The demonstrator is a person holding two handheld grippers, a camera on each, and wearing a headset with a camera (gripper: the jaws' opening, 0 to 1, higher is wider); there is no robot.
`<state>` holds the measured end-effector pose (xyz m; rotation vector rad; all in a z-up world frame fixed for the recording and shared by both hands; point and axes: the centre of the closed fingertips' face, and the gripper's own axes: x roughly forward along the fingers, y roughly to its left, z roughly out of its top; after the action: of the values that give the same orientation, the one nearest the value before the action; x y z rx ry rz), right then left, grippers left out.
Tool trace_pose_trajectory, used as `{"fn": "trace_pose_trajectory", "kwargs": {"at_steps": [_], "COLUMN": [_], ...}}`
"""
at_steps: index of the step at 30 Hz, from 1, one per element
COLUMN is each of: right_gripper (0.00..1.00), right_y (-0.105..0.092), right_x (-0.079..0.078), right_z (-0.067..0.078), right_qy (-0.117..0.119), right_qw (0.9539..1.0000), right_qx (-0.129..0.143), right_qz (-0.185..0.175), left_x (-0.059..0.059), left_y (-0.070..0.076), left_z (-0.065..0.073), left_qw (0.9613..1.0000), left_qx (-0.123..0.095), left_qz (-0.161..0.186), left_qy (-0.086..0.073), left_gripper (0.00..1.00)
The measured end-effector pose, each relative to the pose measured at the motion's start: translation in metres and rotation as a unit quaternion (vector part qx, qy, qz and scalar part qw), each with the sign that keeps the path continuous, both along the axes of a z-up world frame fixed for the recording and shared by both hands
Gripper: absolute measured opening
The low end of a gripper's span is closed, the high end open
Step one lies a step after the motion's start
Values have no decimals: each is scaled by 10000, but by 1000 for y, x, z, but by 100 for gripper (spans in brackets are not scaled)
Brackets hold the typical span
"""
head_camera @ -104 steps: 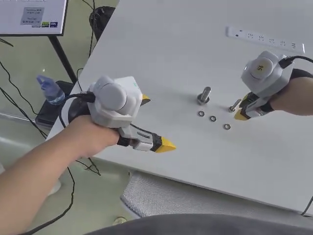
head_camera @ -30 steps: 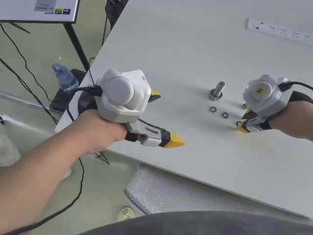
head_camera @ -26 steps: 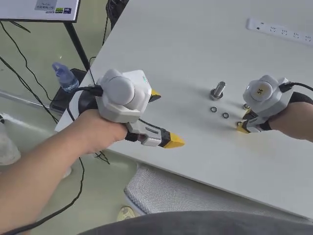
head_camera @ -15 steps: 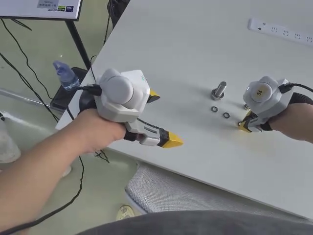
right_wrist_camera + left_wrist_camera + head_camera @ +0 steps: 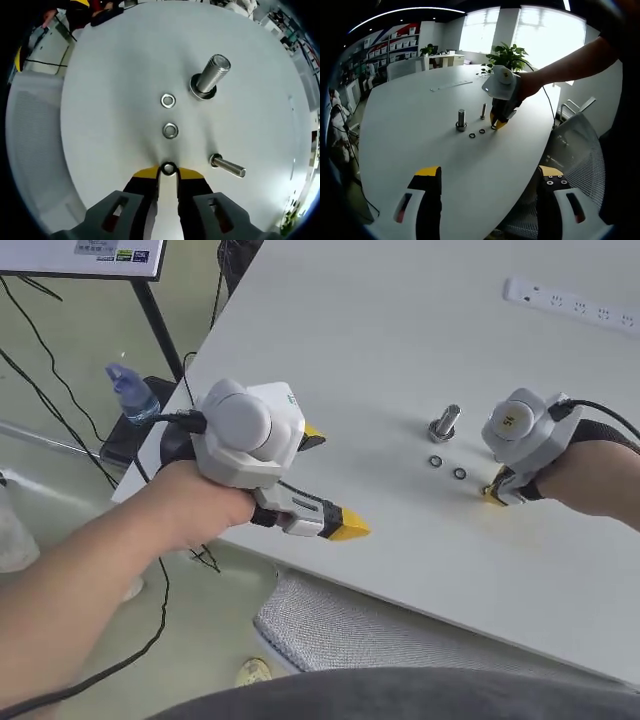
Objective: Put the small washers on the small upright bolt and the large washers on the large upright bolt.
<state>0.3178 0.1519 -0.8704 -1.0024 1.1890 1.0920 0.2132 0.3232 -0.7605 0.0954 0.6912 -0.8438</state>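
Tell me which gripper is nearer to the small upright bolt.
Right. The right gripper, closed on a washer, sits just beside the small upright bolt; the left gripper hangs open near the table edge, far off.

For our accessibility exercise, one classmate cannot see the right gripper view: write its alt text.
The right gripper pinches a washer between its yellow-tipped fingers on a white table. Beyond it lie two more washers, a large upright bolt and a small upright bolt.

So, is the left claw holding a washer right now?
No, the left claw is wide open, and only bare table shows between its jaws.
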Motion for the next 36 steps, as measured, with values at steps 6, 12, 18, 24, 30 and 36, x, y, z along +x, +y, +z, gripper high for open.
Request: {"fn": "trace_pose_trajectory", "kwargs": {"at_steps": [6,12,18,24,30,36], "right_gripper": [13,12,12,12,12,12], "right_y": [-1,-1,0,-1,-8,-17], "right_x": [0,1,1,-3,-5,-5], "right_z": [0,2,1,3,10,22], "right_qy": [14,21,72,116,151,120], "right_qw": [10000,9996,9995,9994,9991,9989], "right_qx": [-4,196,248,287,283,300], "right_qz": [-74,-206,-154,-155,-271,-345], "left_x": [-1,-1,0,1,4,5], "left_y": [2,2,3,3,4,4], "left_z": [-1,1,0,-2,1,2], "left_qw": [10000,10000,10000,10000,10000,10000], "left_qx": [6,13,39,75,76,67], "left_qz": [25,29,22,-13,-13,13], "left_qy": [11,3,14,30,-18,-33], "left_gripper": [77,76,76,76,76,77]}}
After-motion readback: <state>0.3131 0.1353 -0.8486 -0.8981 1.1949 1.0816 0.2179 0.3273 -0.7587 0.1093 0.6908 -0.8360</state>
